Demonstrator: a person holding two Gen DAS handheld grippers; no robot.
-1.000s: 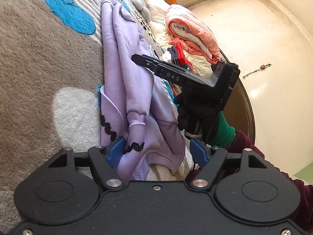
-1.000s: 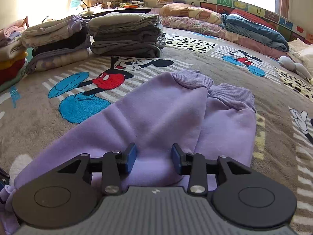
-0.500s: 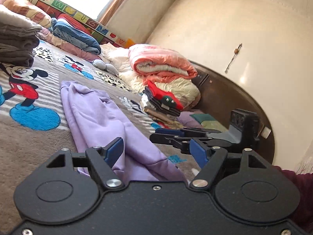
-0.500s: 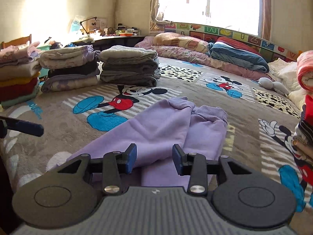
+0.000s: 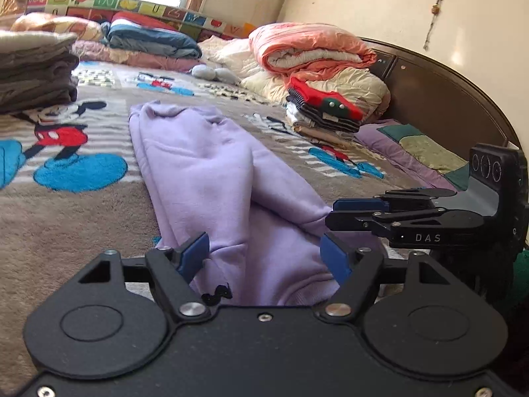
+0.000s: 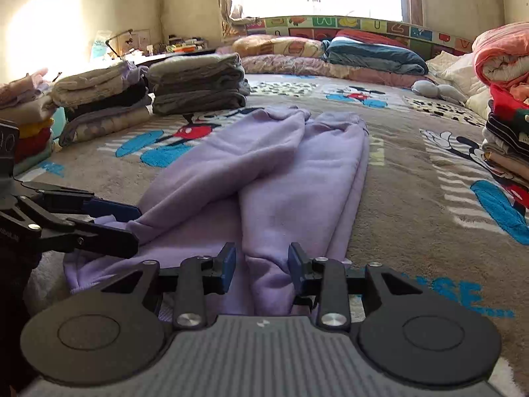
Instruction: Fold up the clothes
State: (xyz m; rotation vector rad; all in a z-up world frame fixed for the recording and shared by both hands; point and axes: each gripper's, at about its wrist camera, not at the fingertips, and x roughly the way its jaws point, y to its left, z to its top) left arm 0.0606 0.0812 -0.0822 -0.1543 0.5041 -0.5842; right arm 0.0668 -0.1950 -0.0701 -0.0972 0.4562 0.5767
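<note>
A lilac pair of sweatpants (image 5: 205, 178) lies lengthwise on the Mickey Mouse blanket (image 5: 66, 205), legs side by side, cuffs at the far end; it also shows in the right wrist view (image 6: 291, 178). My left gripper (image 5: 264, 254) is open over the near waist end, touching nothing. My right gripper (image 6: 261, 264) is open, its fingers straddling a fold of the waist without pinching it. In the left wrist view the right gripper (image 5: 344, 211) hovers at the right side of the pants. In the right wrist view the left gripper (image 6: 129, 225) hovers at the left.
Folded clothes stacks (image 6: 195, 86) stand at the far left of the bed. Another folded pile (image 5: 324, 112) and rolled quilts (image 5: 307, 49) sit at the right by the dark headboard (image 5: 446, 99). Pillows (image 6: 373, 53) line the window wall.
Both grippers pulled back and levelled out from the pants. The left wrist view swung from looking down at the waist to looking along the bed. The pants now lie flat.
</note>
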